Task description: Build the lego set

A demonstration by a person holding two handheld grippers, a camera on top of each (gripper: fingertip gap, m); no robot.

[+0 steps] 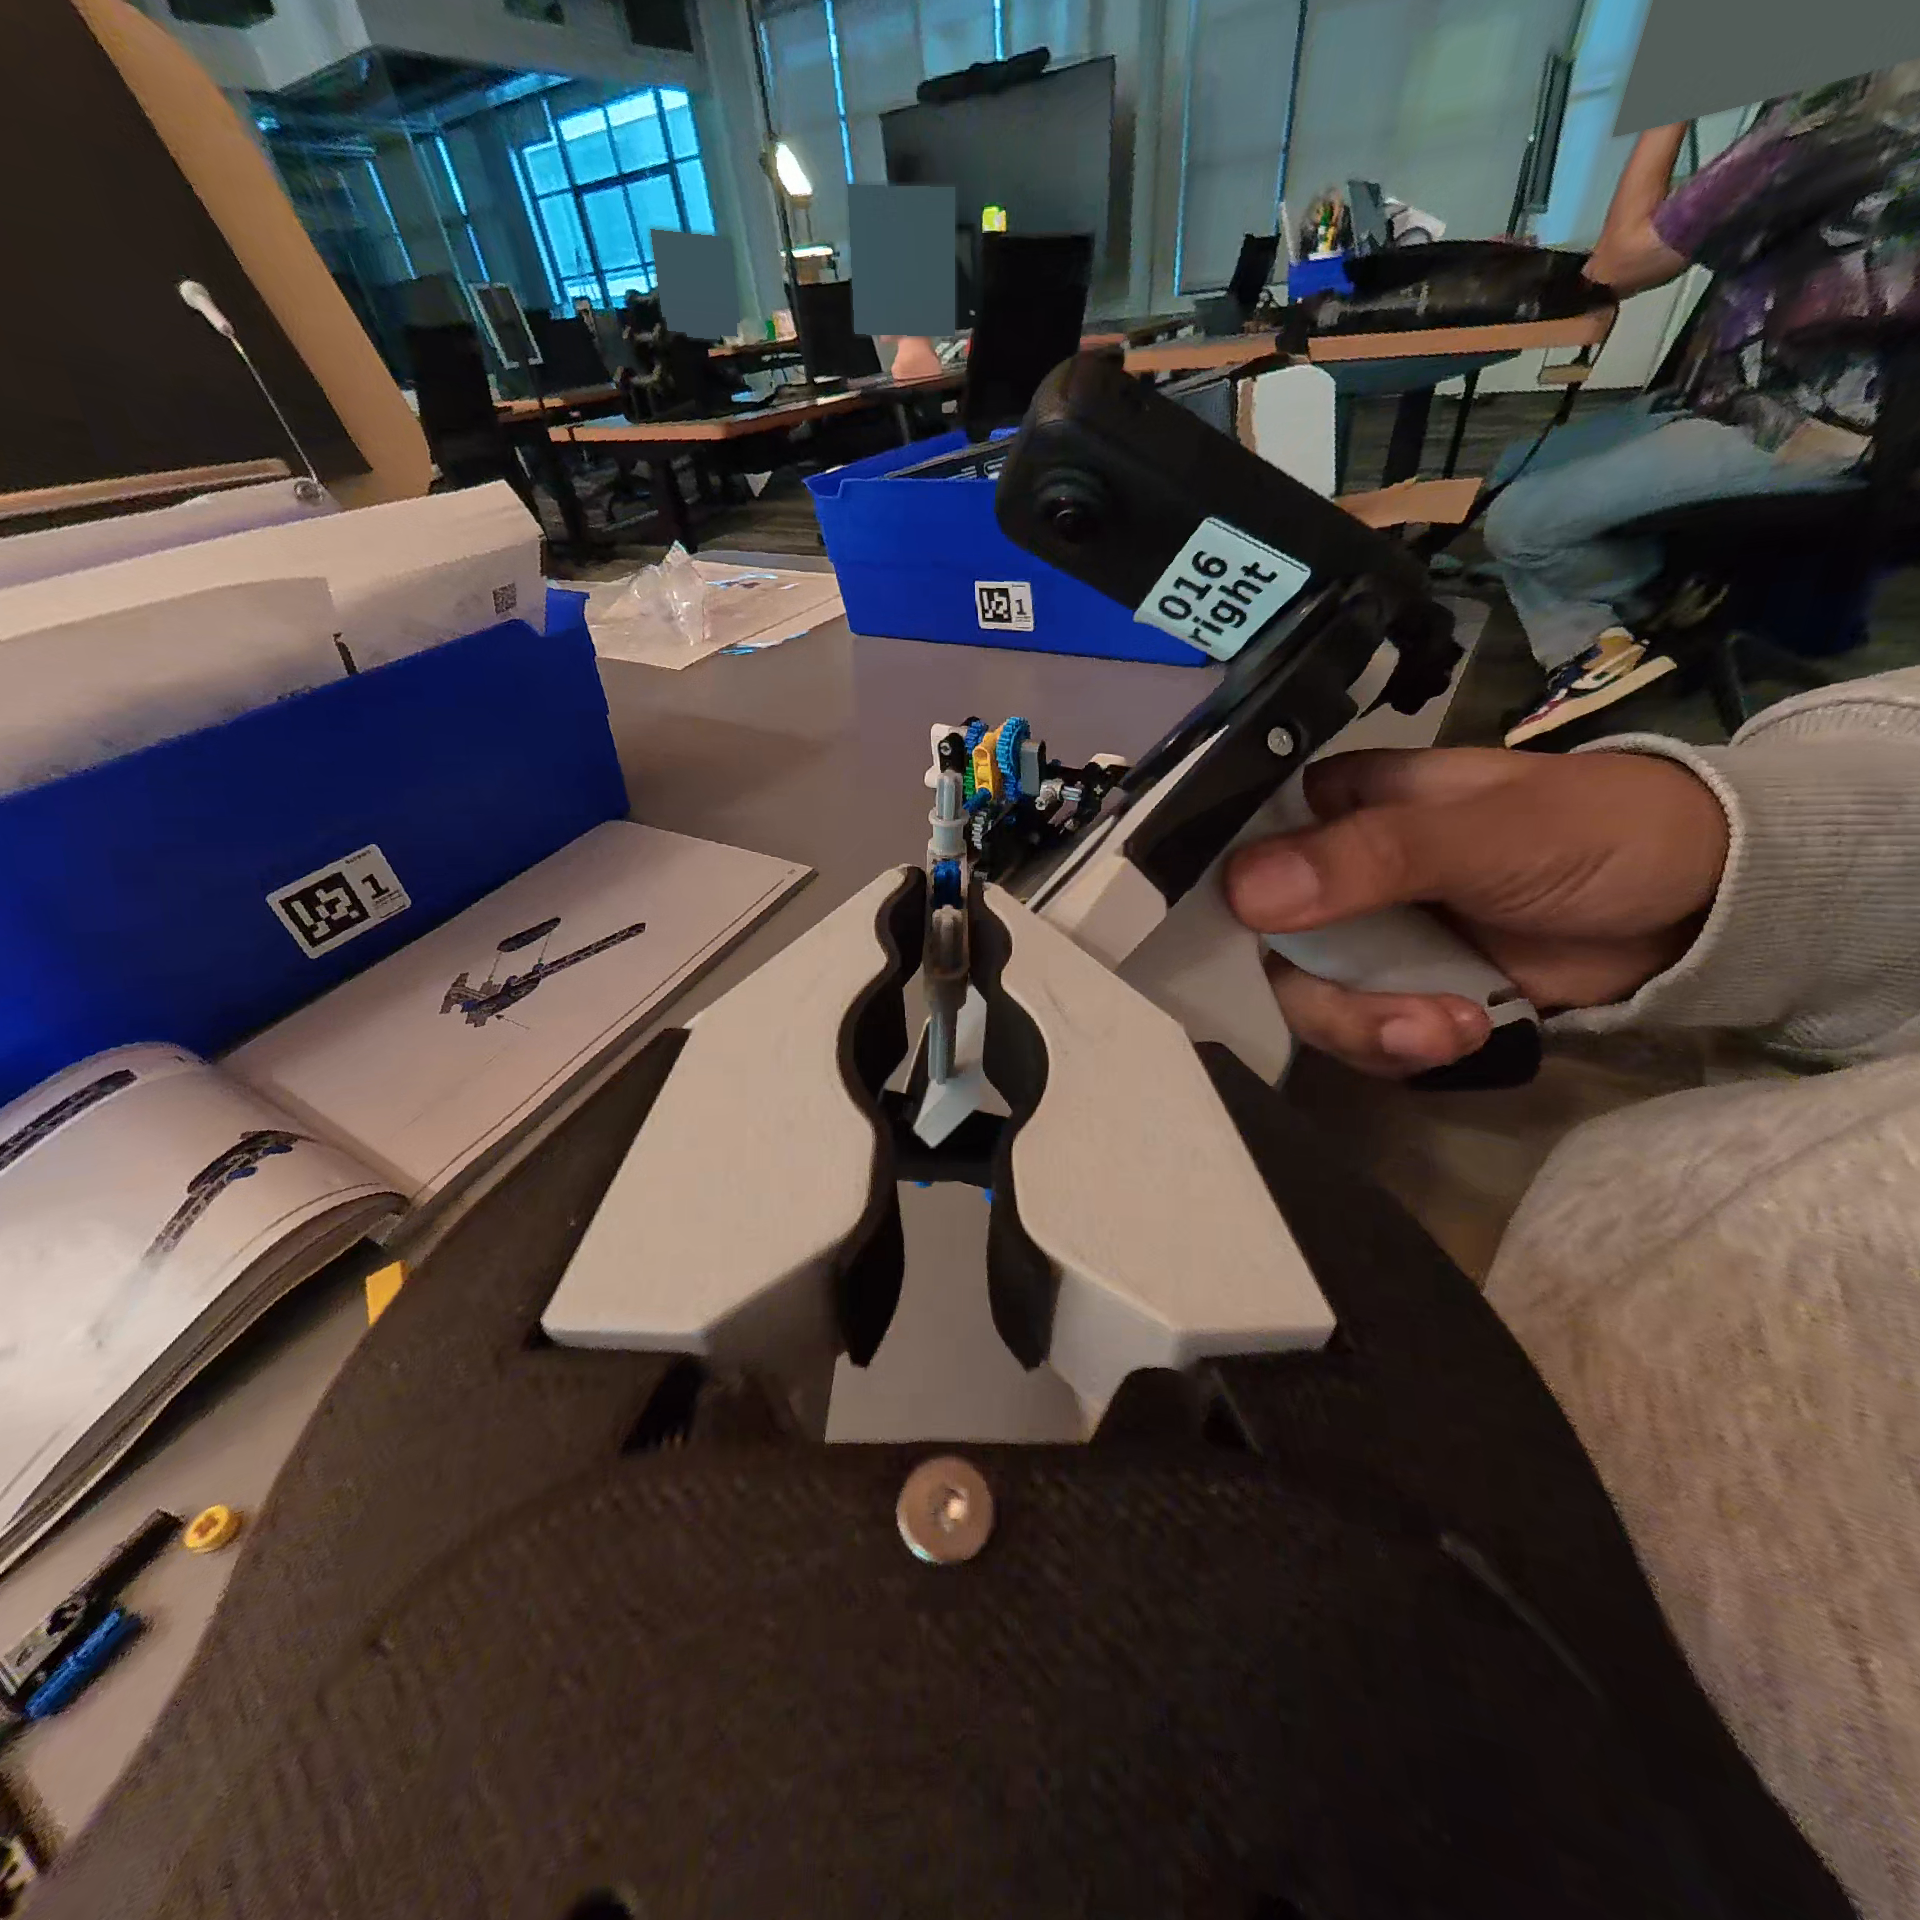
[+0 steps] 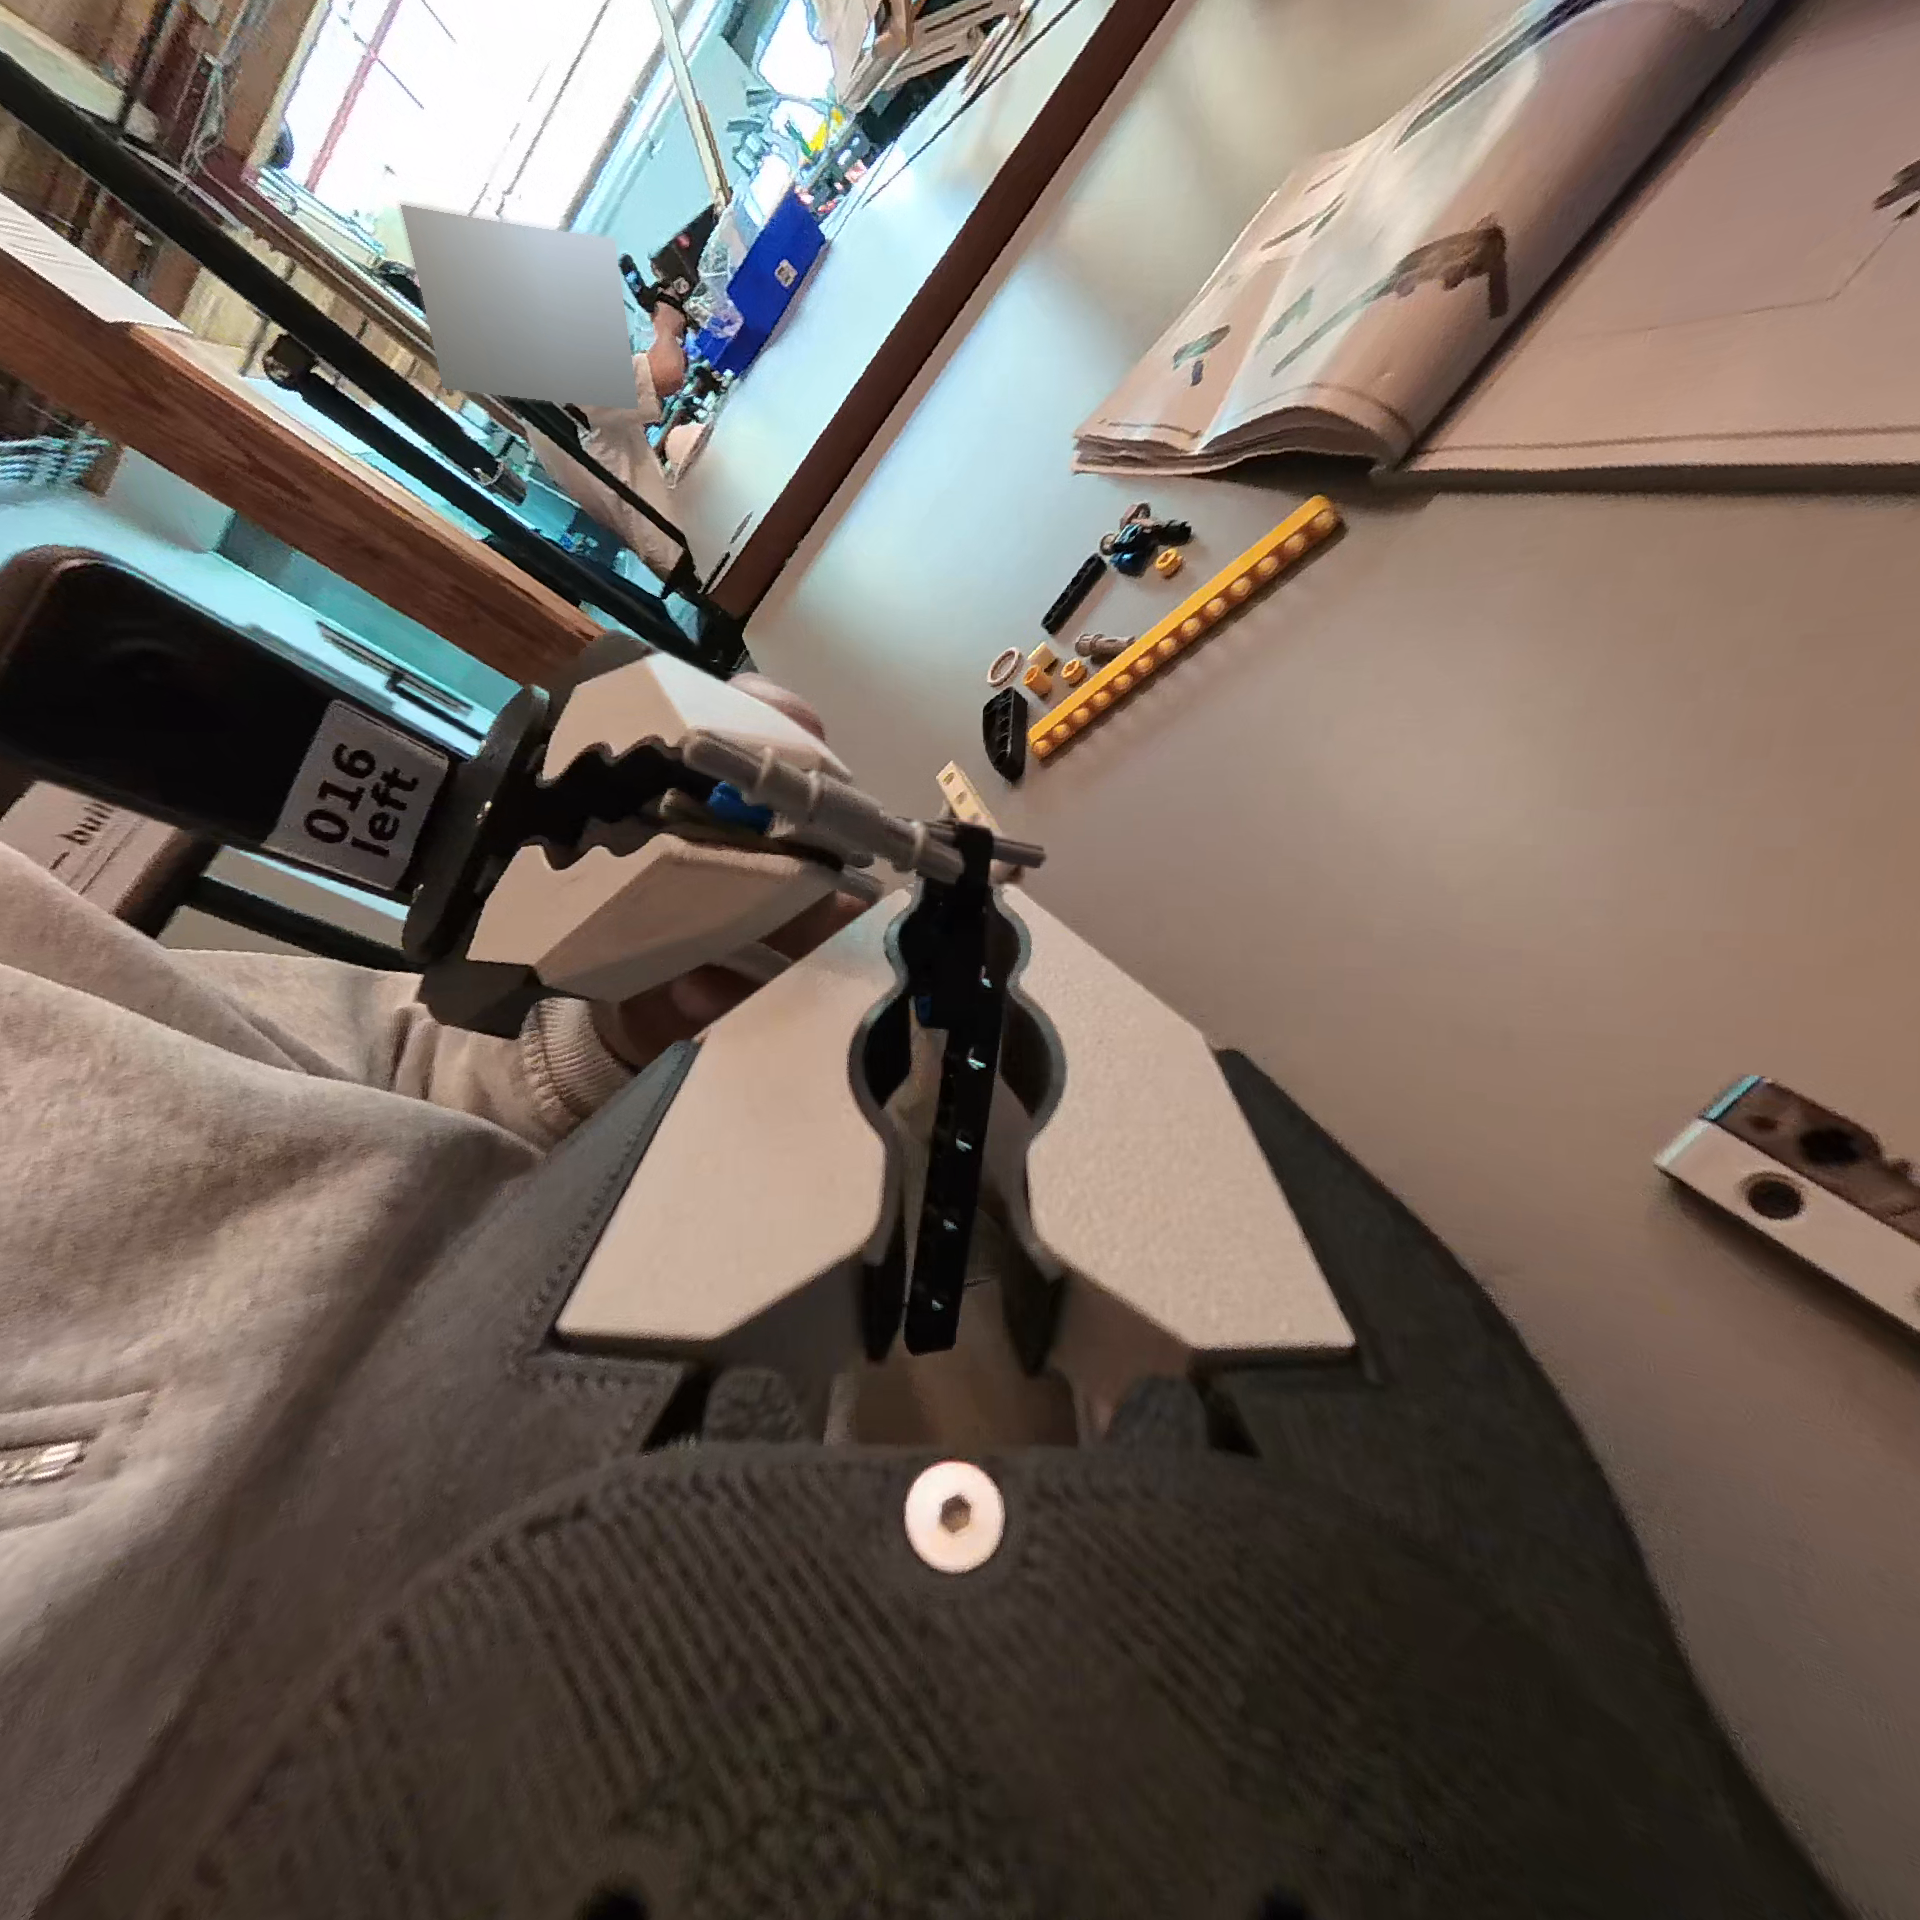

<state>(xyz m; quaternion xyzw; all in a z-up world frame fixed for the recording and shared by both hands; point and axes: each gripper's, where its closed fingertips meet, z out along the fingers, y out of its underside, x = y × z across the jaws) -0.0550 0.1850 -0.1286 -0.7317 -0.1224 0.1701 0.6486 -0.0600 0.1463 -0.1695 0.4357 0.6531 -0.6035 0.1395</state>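
My left gripper (image 1: pixel 948 920) is shut on a grey axle piece (image 1: pixel 943 977) with a blue part on it. It also shows in the right wrist view (image 2: pixel 836 836), with the grey axle piece (image 2: pixel 883 821) sticking out of it. My right gripper (image 2: pixel 956 935) is shut on a black beam (image 2: pixel 954 1132) of a lego assembly. The axle's tip sits at the beam's top end. In the left wrist view the right gripper (image 1: pixel 1044 847), held by a hand, carries the assembly (image 1: pixel 1003 774) with blue, yellow and green gears just beyond my left fingertips.
A long yellow beam (image 2: pixel 1184 634), a black part (image 2: pixel 1006 732) and several small pieces lie on the grey table (image 2: pixel 1455 831). An open instruction booklet (image 1: pixel 468 1018) lies on the left beside a blue bin (image 1: pixel 312 810). Another blue bin (image 1: pixel 935 561) stands farther back. A white block (image 2: pixel 1808 1195) lies to the right. My right gripper's tips are some 11 cm from the white block (image 2: pixel 1808 1195).
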